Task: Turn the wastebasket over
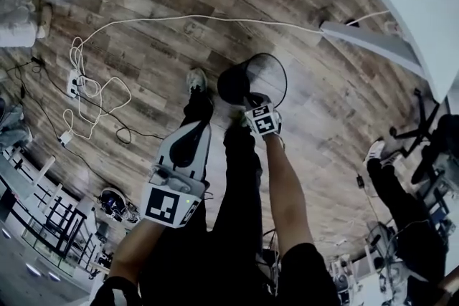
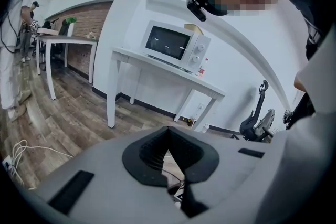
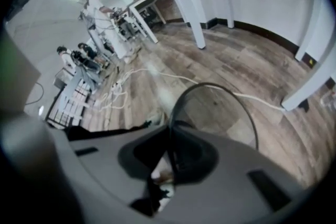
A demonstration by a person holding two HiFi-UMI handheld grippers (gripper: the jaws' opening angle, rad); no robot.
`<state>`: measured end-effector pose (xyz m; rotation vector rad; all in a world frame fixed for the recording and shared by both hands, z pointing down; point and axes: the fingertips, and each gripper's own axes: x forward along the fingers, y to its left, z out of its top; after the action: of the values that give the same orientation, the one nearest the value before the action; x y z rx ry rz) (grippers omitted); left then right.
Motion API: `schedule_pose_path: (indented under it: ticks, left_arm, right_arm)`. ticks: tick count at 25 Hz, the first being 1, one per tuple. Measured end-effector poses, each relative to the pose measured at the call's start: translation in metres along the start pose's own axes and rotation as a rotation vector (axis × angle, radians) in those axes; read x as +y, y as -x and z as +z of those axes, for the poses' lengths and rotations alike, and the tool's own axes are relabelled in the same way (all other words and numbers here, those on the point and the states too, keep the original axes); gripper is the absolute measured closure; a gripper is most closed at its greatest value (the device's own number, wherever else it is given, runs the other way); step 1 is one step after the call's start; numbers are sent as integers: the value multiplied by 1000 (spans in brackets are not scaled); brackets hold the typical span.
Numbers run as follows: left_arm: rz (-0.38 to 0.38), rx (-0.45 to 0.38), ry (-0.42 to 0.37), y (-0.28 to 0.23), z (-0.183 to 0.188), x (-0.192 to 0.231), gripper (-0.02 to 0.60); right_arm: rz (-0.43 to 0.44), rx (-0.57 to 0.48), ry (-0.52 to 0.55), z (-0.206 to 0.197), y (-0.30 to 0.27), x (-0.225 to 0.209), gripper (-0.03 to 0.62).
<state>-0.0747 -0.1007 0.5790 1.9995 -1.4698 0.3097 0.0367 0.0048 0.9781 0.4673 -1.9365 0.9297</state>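
The wastebasket (image 1: 240, 81) is a black mesh bin with a round wire rim, tilted on the wood floor just ahead of my feet. My right gripper (image 1: 252, 101) reaches down to its near edge. In the right gripper view the thin rim (image 3: 210, 84) runs straight into the jaws, and my right gripper (image 3: 170, 131) is shut on it. My left gripper (image 1: 193, 129) hangs left of the bin, over my leg and apart from it. In the left gripper view its dark pads (image 2: 152, 152) meet at the tip, and my left gripper (image 2: 168, 131) holds nothing.
A white cable (image 1: 179, 18) loops across the floor to a power strip (image 1: 74, 82). A white table leg (image 1: 369, 39) stands right of the bin. Another person's leg and shoe (image 1: 376, 154) are at the right. A microwave (image 2: 173, 44) sits on a white table.
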Motion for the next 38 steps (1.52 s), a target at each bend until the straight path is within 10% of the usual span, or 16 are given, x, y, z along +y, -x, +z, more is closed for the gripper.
schedule_pose_path:
  ticks: [15, 38]
  left_arm:
    - [36, 19, 49, -6, -1, 44, 549]
    - [11, 25, 76, -18, -9, 40, 549]
  right_arm:
    - [-132, 198, 522, 32, 3, -17, 536]
    - [-254, 202, 628, 50, -6, -52, 536]
